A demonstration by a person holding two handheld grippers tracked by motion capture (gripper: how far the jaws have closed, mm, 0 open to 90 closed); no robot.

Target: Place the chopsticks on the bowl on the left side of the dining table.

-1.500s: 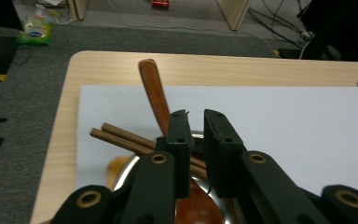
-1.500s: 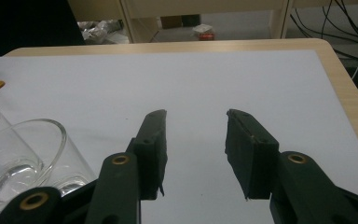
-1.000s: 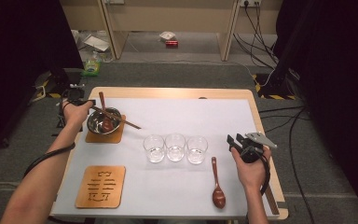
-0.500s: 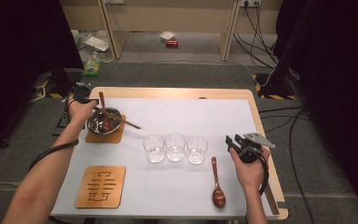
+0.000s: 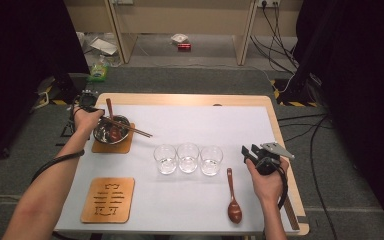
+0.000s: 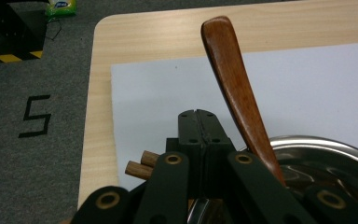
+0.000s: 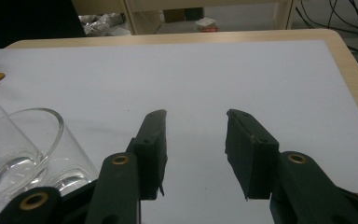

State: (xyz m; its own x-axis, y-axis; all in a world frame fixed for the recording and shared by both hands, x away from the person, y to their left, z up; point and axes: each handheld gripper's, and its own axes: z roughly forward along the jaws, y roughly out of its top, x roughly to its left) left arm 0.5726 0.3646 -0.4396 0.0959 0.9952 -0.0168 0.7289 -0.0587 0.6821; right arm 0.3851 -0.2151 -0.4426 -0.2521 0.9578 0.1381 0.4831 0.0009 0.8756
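Observation:
A steel bowl [image 5: 111, 130] rests on a wooden coaster [image 5: 112, 145] at the table's left, with a brown wooden spoon [image 6: 235, 88] and dark chopsticks [image 5: 130, 128] in it. My left gripper [image 6: 198, 116] is shut at the bowl's left rim, pads pressed together beside the spoon's handle. Whether they pinch the rim I cannot tell. The person's left hand [image 5: 87, 120] covers the jaws in the high view. My right gripper [image 7: 196, 140] hovers open over the white mat [image 5: 200, 120], right of three empty glasses [image 5: 188, 157], with nothing between its jaws.
A second wooden spoon [image 5: 234, 199] lies on the mat near the front edge, left of the right hand. A coaster with a cut pattern [image 5: 108, 199] sits at the front left. Two chopstick ends [image 6: 140, 164] stick out beside the left jaws. Cables and litter lie on the floor beyond the table.

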